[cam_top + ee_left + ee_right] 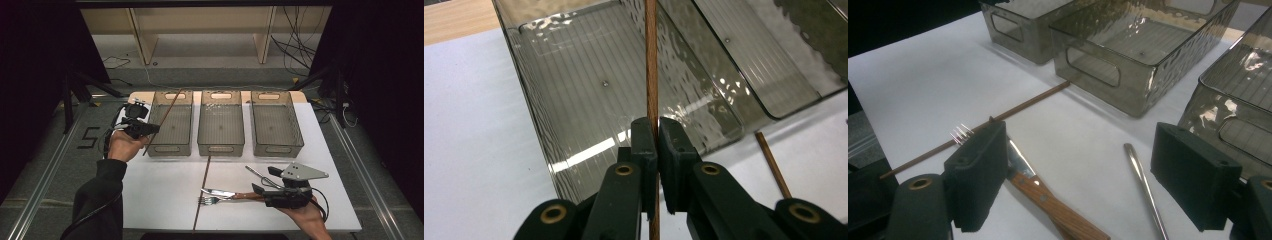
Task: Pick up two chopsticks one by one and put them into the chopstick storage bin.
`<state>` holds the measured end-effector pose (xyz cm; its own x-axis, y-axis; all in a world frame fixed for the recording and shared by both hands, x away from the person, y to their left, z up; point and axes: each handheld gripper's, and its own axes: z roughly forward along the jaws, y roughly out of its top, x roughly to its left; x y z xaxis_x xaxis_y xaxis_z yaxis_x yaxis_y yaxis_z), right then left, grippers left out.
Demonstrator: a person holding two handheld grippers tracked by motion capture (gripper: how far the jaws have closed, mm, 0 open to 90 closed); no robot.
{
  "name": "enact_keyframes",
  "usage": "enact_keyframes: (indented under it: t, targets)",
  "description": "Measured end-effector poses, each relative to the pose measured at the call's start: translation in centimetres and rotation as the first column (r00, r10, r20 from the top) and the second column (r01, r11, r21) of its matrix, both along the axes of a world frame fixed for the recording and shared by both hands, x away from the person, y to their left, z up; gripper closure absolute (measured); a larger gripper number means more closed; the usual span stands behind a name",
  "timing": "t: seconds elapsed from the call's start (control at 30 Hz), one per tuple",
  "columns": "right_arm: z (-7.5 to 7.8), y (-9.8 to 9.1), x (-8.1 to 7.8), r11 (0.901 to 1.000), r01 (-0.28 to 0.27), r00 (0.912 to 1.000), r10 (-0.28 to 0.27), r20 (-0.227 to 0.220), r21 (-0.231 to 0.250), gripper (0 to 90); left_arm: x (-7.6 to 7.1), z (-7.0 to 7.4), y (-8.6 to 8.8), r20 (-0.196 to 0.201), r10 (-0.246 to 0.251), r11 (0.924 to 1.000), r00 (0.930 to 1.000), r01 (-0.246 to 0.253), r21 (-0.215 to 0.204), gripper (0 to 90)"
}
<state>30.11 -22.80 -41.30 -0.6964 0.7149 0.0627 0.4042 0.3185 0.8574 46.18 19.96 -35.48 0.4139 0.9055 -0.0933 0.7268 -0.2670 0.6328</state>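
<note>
Three smoky, see-through bins stand side by side along the far edge of the white table — the left bin, the middle bin and the right bin. A second chopstick lies on the table in front of the middle bin, its far tip close to that bin's front wall. Near the right gripper lie a wooden-handled knife, a fork and a slim metal utensil; the knife and fork lie just beside each other.

The left gripper has its jaws pressed tight on a thin brown chopstick — a straight, slender wooden rod. It slants over the left bin, its far end above the bin's back part, its near end past the front wall. The left gripper view shows the rod running straight up from the pinched pads, above the bin's ribbed floor.

The right gripper's jaws stand wide apart with nothing between the pads, low over the table by the knife blade.
</note>
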Motion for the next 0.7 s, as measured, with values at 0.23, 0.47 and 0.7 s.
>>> enact_keyframes:
  t: [0.23,0.47,0.7]
  targets:
    - [-0.1,-0.2,-0.1,0.9998,0.0,1.0,0.0,0.001,0.019,23.3,2.0,-0.1,-0.1,-0.011,0.018,0.9998,0.9998,-0.018,-0.008,85.6]
    - [-0.1,-0.3,-0.1,0.9998,-0.004,1.0,0.004,0.001,0.02,23.3,4.2,-0.3,-0.3,-0.018,0.03,0.9995,0.9994,-0.03,-0.004,85.6]
    - [-0.1,-0.4,-0.1,0.9996,-0.008,1.0,0.008,0.004,0.025,23.3,5.8,-0.6,-0.6,-0.004,0.035,0.9993,0.9994,-0.035,0.013,85.6]
